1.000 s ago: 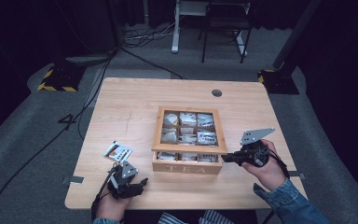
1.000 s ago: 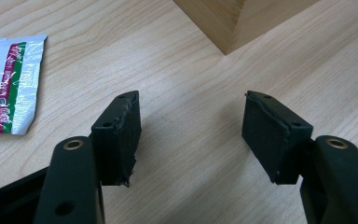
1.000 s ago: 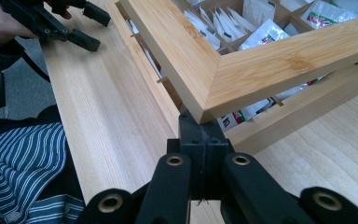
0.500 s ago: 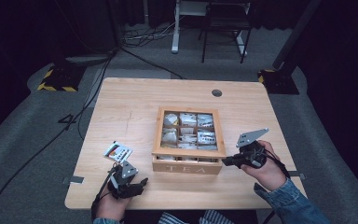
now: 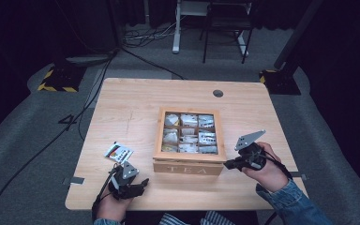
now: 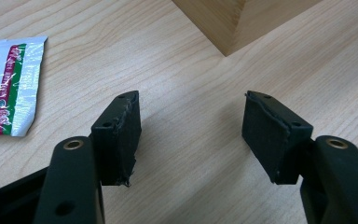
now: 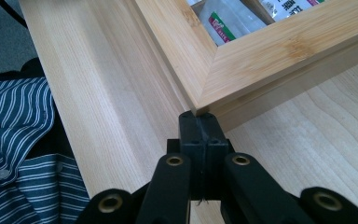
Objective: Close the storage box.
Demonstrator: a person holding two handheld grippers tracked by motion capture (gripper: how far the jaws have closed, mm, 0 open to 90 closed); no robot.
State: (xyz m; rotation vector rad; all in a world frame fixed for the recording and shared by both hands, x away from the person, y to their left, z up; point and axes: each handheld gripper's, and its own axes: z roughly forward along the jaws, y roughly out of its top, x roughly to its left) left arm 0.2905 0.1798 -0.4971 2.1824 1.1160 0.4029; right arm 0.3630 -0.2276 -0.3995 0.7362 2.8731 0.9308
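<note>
The light wooden square table (image 5: 136, 103) is carrying everything, and the landmark on it is the bamboo tea box with a glass-paned lid and "TEA" on its front wall (image 5: 188, 168), sitting a little toward the person's side of the middle. Compared with a second ago the box is lying flatter: its lid, which was standing slightly raised at the near right, is now resting closed, and the right gripper (image 5: 228, 164) has dropped lower against that corner. The left gripper (image 5: 140, 183) is staying where it was, near the table's near edge, left of the box.

Bare tabletop is lying open behind the box up to the round cable hole (image 5: 218, 93), and wide strips are running free on the box's left and right; only a narrow band is separating the box front from the near edge.

In the right gripper view the black jaws are pressed together with nothing between them, their tips (image 7: 200, 122) touching the box's near right corner (image 7: 205, 95) just under the lid frame. In the left gripper view the jaws are standing wide apart and empty over bare wood, with the box's corner (image 6: 228, 28) ahead of them and apart.

The small white sachet with red and green stripes (image 5: 118, 152) is lying flat left of the box, just beyond the left gripper; it is lying left of the left jaw (image 6: 10, 88), untouched
</note>
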